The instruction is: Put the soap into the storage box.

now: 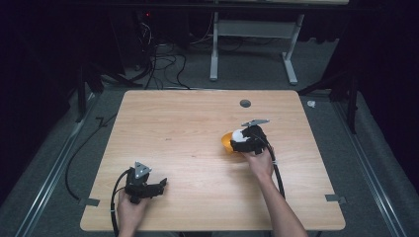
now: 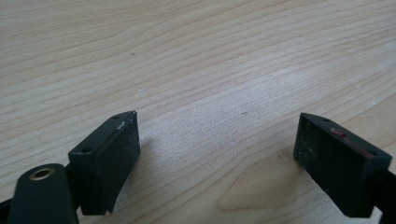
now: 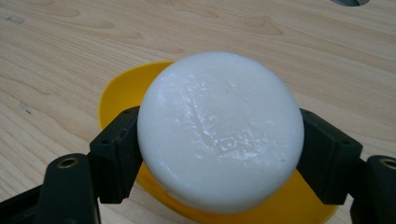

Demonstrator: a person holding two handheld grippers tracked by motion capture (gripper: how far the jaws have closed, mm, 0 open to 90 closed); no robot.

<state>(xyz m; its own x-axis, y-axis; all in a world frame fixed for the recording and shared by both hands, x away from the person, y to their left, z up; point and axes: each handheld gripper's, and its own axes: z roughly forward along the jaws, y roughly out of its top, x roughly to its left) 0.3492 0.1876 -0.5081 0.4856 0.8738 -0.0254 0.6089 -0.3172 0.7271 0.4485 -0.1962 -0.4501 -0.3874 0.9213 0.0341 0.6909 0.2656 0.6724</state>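
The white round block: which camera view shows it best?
The right gripper view: the white round block sits large and close, clamped between the right gripper fingers over the yellow bowl. The high view shows it as a small white patch partly behind the gripper. The left gripper view looks at bare table.

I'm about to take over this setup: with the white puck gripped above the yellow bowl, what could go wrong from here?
1. The right gripper pinches the smooth round white puck only at its sides; it might slip or tilt.
2. The puck overhangs the yellow bowl's rim; released there, it could tip the bowl or roll across the table.
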